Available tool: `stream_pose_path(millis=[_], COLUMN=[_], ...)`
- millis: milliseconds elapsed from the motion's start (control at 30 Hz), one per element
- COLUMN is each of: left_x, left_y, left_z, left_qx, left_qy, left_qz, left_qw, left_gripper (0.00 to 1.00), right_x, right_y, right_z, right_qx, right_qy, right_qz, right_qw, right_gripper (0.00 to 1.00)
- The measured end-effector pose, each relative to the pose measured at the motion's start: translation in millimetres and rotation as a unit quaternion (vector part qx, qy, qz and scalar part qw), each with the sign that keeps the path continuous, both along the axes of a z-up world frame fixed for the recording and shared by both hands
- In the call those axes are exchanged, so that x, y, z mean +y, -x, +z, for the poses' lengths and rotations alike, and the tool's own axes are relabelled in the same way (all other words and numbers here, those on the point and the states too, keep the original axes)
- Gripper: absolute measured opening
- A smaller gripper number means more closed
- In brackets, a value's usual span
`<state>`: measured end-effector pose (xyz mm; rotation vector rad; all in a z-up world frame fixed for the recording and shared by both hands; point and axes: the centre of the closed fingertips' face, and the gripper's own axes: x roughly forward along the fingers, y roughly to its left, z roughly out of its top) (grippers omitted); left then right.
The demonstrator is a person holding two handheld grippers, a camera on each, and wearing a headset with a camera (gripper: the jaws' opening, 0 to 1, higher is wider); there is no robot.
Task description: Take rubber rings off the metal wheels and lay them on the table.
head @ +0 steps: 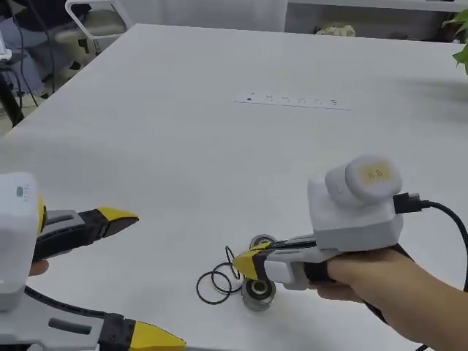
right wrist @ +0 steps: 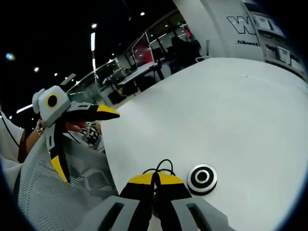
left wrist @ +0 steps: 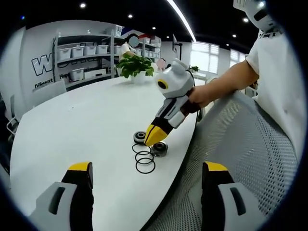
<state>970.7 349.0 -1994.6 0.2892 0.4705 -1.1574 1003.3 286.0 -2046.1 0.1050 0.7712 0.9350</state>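
Rubber rings [head: 217, 286]: thin black loops, flat on the matte white table [head: 219, 146], 9 o'clock of the round metal wheel [head: 257, 289]. My right gripper [head: 245, 265] pinches one upright; my left gripper [head: 157, 279] gapes.

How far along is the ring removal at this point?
Done: loose rings lie on the table by two wheels. In hand: right tool shut on another ring. Remaining: laying it down; whether wheels still carry rings is unclear. Left tool hangs open.
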Motion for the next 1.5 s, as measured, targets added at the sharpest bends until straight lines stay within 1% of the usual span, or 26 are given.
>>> stream_pose_path(millis=[67, 233, 333, 533, 600, 767, 833, 967, 1100, 1233, 1367, 1500], left_x=[0.0, 0.4, 1.0, 1.6, 1.9, 2.2, 2.5, 2.6, 3.0, 3.5, 3.8, 4.0], left_y=[0.1, 0.1, 0.2, -1.0, -0.6, -0.2, -0.1, -0.5, -0.6, -1.1, -1.7, -1.7], left_z=[0.1, -0.5, -1.6, -1.0, -1.9, -3.4, -3.8, -3.3, -3.7, -3.6, -3.7, -4.0], left_qx=[0.001, 0.000, 0.000, -0.002, -0.002, -0.001, 0.000, -0.002, -0.002, -0.003, -0.004, -0.002], left_qy=[0.001, -0.003, -0.006, -0.003, -0.006, -0.009, -0.010, -0.009, -0.011, -0.011, -0.011, -0.011], left_qz=[0.000, 0.000, -0.001, 0.001, 0.000, -0.002, -0.002, 0.000, 0.000, 0.002, 0.003, 0.003], left_qw=[1.0000, 1.0000, 1.0000, 1.0000, 1.0000, 1.0000, 0.9999, 1.0000, 0.9999, 0.9999, 0.9999, 0.9999], left_gripper=[0.91, 0.90, 0.88, 0.87, 0.87, 0.86, 0.86, 0.86, 0.85, 0.85, 0.84, 0.84], right_x=[1.5, 2.6, 2.2, -0.8, -1.4, 0.0, 0.7, 3.0, 3.1, 4.0, 3.6, 4.4], right_y=[0.4, 3.3, 3.0, 0.4, 0.2, 3.6, 5.6, 8.7, 10.7, 12.0, 12.1, 12.0], right_z=[1.5, -2.1, -1.8, 0.9, 1.5, -2.1, -4.4, -4.7, -6.6, -6.8, -8.2, -9.1], right_qx=[-0.005, -0.010, -0.013, -0.029, -0.036, -0.039, -0.038, -0.035, -0.034, -0.027, -0.027, -0.026], right_qy=[-0.001, 0.013, 0.017, 0.027, 0.033, 0.045, 0.050, 0.049, 0.052, 0.048, 0.051, 0.049], right_qz=[0.003, 0.015, 0.016, 0.019, 0.023, 0.036, 0.044, 0.052, 0.058, 0.059, 0.061, 0.060], right_qw=[1.0000, 0.9998, 0.9996, 0.9990, 0.9985, 0.9975, 0.9971, 0.9969, 0.9963, 0.9968, 0.9965, 0.9967], right_gripper=[0.00, 0.00, 0.00, 0.00, 0.00, 0.00, 0.00, 0.00, 0.02, 0.06, 0.08, 0.07])
